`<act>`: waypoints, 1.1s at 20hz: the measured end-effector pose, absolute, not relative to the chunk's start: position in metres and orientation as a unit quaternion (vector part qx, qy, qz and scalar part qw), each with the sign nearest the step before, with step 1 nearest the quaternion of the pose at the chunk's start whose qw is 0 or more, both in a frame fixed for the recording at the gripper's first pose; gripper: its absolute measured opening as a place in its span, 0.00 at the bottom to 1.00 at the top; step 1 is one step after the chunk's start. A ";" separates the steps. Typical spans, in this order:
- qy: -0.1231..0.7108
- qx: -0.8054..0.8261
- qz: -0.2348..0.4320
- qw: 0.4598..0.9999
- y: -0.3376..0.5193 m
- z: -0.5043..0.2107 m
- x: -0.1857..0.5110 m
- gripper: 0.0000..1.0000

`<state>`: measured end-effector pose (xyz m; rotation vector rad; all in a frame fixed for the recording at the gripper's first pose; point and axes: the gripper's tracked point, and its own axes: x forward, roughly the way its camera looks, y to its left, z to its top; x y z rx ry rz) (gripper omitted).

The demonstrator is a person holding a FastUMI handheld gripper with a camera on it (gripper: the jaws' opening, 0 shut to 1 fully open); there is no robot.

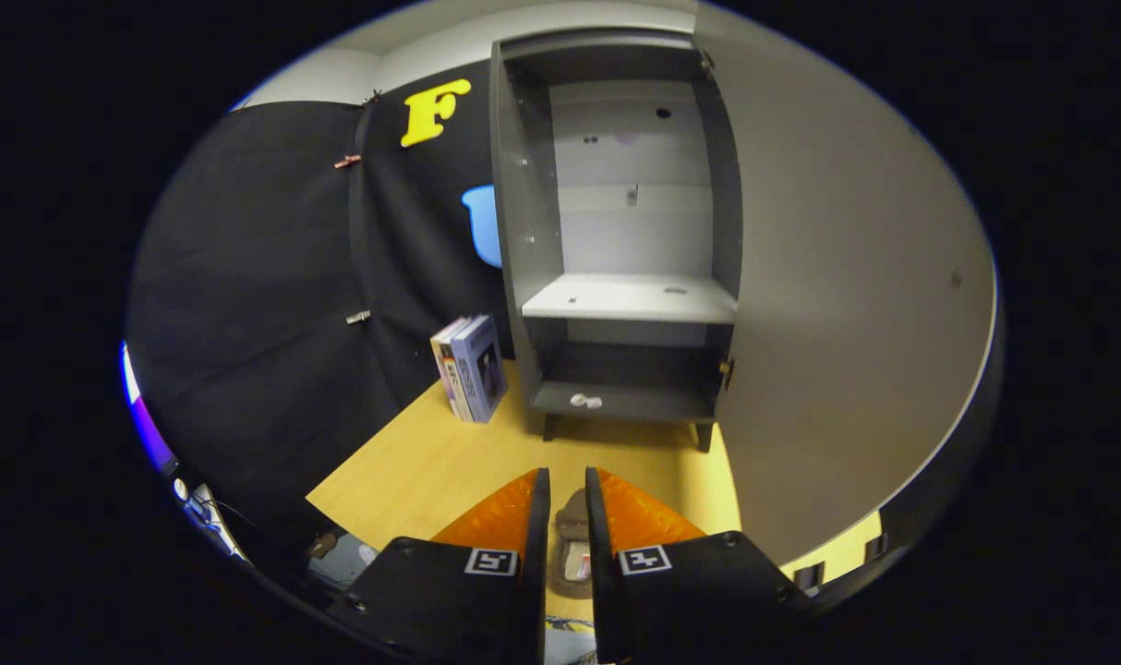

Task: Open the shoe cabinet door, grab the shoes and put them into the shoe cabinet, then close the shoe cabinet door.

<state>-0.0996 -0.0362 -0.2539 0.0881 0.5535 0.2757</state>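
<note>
Tongs (568,485) were clamped on my shoe (574,536), short of the cabinet (616,231); door (847,323) open, stowing and closing left.

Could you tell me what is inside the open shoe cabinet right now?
The shoe cabinet holds no shoes; one small white item lies on its bottom shelf. The gripper grips the shoe in its jaws.

The gripper (568,489) hangs low and level, pointing straight ahead. Its two fingers (539,517) run nearly parallel, drawn close with only a narrow slot between them. Both press against something held in that slot, gripping it from either side.
</note>
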 end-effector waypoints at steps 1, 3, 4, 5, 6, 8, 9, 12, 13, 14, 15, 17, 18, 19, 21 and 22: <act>0.292 0.047 0.135 0.946 -0.032 -0.274 -0.100 0.25; 0.326 0.052 0.137 0.934 -0.021 -0.307 -0.100 0.25; 0.340 0.050 0.136 0.929 -0.020 -0.323 -0.100 0.25; 0.353 0.047 0.133 0.925 -0.018 -0.341 -0.100 0.25; 0.367 0.045 0.130 0.920 -0.017 -0.358 -0.100 0.25; 0.396 0.043 0.126 0.908 -0.015 -0.394 -0.099 0.25; 0.412 0.041 0.121 0.902 -0.015 -0.412 -0.099 0.25; 0.448 0.029 0.109 0.887 -0.017 -0.457 -0.093 0.25; 0.457 0.027 0.107 0.883 -0.017 -0.469 -0.092 0.25; 0.466 0.026 0.106 0.878 -0.016 -0.480 -0.092 0.25; 0.473 0.028 0.104 0.875 -0.013 -0.490 -0.090 0.26; 0.482 0.032 0.105 0.869 -0.006 -0.505 -0.088 0.25; 0.485 0.029 0.104 0.868 -0.004 -0.511 -0.088 0.23; 0.490 0.027 0.104 0.865 -0.001 -0.517 -0.089 0.23; 0.497 0.030 0.101 0.861 0.002 -0.527 -0.087 0.22; 0.496 0.031 0.098 0.862 0.003 -0.529 -0.084 0.23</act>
